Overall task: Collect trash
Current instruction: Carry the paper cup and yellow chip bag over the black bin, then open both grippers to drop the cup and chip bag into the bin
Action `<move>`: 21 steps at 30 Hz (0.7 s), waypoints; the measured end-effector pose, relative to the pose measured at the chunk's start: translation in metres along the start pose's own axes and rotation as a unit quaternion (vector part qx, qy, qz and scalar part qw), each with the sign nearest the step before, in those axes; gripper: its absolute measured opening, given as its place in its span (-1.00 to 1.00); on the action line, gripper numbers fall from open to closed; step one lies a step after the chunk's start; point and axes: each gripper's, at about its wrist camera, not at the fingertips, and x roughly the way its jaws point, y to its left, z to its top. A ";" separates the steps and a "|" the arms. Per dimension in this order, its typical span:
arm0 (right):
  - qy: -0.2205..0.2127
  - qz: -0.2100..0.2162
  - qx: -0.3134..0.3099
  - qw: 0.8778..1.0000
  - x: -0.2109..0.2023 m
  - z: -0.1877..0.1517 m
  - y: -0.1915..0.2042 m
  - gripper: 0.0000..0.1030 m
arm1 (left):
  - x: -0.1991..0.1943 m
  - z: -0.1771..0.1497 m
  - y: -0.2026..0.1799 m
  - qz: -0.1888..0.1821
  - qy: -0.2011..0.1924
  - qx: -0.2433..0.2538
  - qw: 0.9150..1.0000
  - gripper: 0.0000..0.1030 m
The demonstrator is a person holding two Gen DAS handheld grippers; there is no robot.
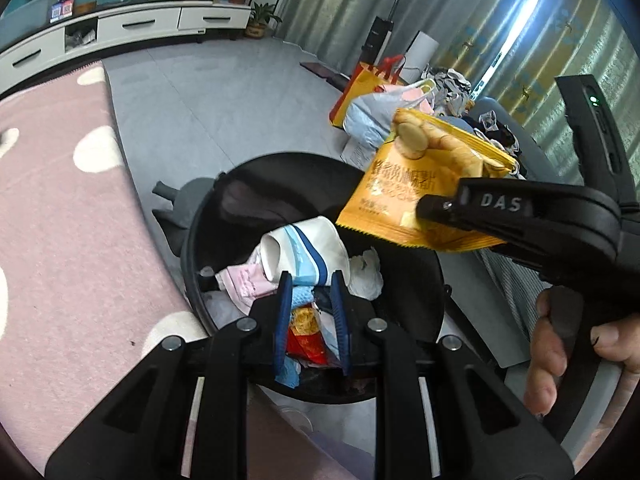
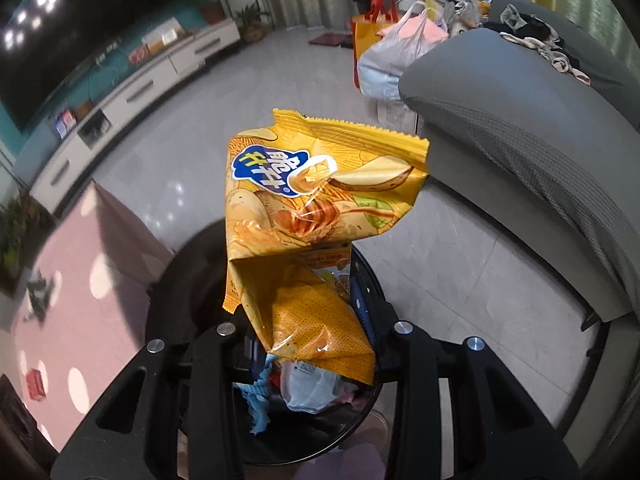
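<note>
A black round bin (image 1: 208, 216) stands on the floor below both grippers, holding a white paper cup with blue stripes (image 1: 304, 248), a pink wrapper (image 1: 244, 284), a crumpled tissue (image 1: 366, 276) and a red wrapper (image 1: 308, 340). My left gripper (image 1: 311, 284) hangs over the bin's mouth, shut to a narrow gap with nothing in it. My right gripper (image 1: 424, 216) is shut on a yellow chip bag (image 1: 420, 184), held above the bin's right rim. In the right wrist view the chip bag (image 2: 320, 200) sticks up from the right gripper (image 2: 316, 320), hiding most of its fingers and the bin (image 2: 168, 280).
A pink surface with white dots (image 1: 60, 200) borders the bin on the left. A grey sofa (image 2: 520, 120) with clothes on it is at the right. Shopping bags (image 1: 376, 100) sit on the tiled floor beyond. A white TV cabinet (image 1: 120, 28) lines the far wall. A person's hand (image 1: 560, 344) grips the right handle.
</note>
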 end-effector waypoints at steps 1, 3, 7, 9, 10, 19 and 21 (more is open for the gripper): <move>0.007 -0.005 -0.004 1.000 0.003 -0.001 0.001 -0.27 | 0.002 0.001 0.001 -0.002 0.002 -0.001 1.000 -0.59; 0.021 -0.012 -0.009 1.000 0.009 -0.001 0.003 -0.27 | 0.004 -0.001 0.001 -0.005 0.008 -0.005 1.000 -0.59; 0.047 -0.031 -0.028 0.998 0.021 -0.004 0.009 -0.27 | 0.006 -0.002 0.005 -0.011 0.015 -0.014 1.000 -0.59; 0.058 -0.037 -0.034 0.997 0.026 -0.006 0.012 -0.27 | 0.005 -0.002 0.008 -0.013 0.015 -0.021 1.000 -0.59; 0.061 -0.038 -0.037 0.997 0.028 -0.006 0.013 -0.27 | 0.004 -0.002 0.009 -0.016 0.015 -0.023 0.999 -0.59; 0.081 -0.057 -0.052 0.994 0.035 -0.007 0.019 0.01 | -0.008 0.000 0.012 -0.019 0.009 -0.028 0.999 -0.27; 0.079 -0.062 -0.056 0.993 0.034 -0.007 0.021 0.13 | -0.014 0.000 0.014 -0.019 0.005 -0.030 0.999 -0.12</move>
